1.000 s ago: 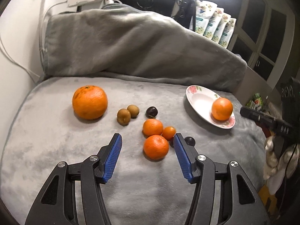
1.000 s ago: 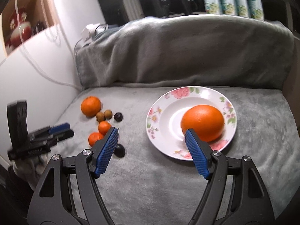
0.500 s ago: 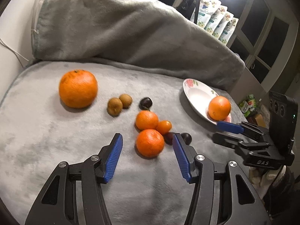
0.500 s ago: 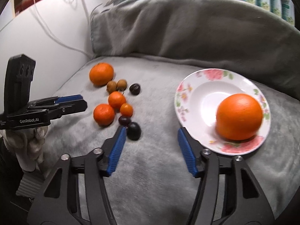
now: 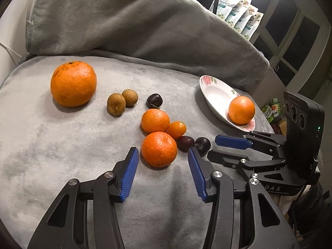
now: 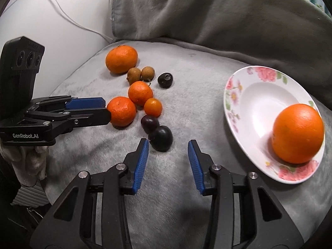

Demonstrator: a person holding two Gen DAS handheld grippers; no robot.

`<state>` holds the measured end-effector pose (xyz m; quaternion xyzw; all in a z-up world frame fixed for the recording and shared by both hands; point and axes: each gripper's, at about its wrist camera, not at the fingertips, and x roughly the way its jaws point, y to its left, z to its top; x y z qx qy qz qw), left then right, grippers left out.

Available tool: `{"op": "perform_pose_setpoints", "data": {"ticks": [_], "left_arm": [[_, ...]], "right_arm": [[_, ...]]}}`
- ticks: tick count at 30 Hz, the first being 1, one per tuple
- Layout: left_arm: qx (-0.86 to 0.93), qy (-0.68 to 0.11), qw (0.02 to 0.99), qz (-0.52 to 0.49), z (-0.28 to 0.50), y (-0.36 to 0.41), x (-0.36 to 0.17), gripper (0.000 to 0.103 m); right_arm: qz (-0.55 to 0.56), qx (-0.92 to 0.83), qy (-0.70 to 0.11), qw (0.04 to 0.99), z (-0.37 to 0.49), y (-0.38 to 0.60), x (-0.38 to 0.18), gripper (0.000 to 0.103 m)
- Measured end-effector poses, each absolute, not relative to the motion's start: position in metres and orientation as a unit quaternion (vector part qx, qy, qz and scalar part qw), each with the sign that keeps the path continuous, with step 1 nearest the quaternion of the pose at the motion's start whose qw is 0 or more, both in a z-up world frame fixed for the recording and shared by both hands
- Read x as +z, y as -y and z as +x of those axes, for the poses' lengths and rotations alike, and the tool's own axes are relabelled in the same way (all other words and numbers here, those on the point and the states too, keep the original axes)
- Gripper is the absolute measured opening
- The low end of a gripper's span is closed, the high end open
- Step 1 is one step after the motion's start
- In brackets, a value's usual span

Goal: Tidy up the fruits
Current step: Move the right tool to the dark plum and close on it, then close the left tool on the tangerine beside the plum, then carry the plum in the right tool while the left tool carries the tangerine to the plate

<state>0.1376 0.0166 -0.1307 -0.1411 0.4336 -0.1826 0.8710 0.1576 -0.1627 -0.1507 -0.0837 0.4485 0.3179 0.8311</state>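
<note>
Left gripper (image 5: 161,151) spread wide, a mandarin (image 5: 159,149) lying on the grey blanket (image 5: 62,145) just ahead between its fingertips, right gripper (image 6: 168,144) spread too, a dark plum (image 6: 160,138) just beyond its left fingertip, an orange (image 6: 297,133) on the flowered plate (image 6: 249,95) far right.

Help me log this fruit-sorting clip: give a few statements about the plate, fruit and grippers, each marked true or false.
1. The plate holds one orange. True.
2. The left gripper is clamped on a mandarin. False: its jaws stand open on either side of the mandarin, not gripping it.
3. The right gripper is open and holds nothing. True.
4. Two small brown fruits lie on the plate. False: they lie on the grey blanket, beside the big orange.
5. A dark plum lies just ahead of the right gripper. True.
</note>
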Motion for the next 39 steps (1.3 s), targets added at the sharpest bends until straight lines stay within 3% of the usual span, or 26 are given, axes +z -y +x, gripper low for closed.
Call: {"op": "perform_pose_setpoints", "data": {"ticks": [11,14,23,39], "left_arm": [[-0.185,-0.445,0.865,-0.141,0.148,-0.012,-0.139,0.048],[-0.186,-0.450,0.861,-0.144,0.151,-0.012,-0.143,0.042],[-0.187,-0.456,0.857,-0.151,0.154,-0.013,-0.148,0.038],[-0.180,-0.444,0.864,-0.154,0.144,-0.019,-0.134,0.038]], "right_arm": [[-0.101,0.323,-0.452,0.825,0.162,0.149,-0.155,0.041],[-0.104,0.325,-0.453,0.823,0.164,0.146,-0.157,0.036],[-0.103,0.325,-0.457,0.821,0.165,0.144,-0.160,0.029],[-0.068,0.322,-0.438,0.836,0.160,0.163,-0.147,0.028]]}}
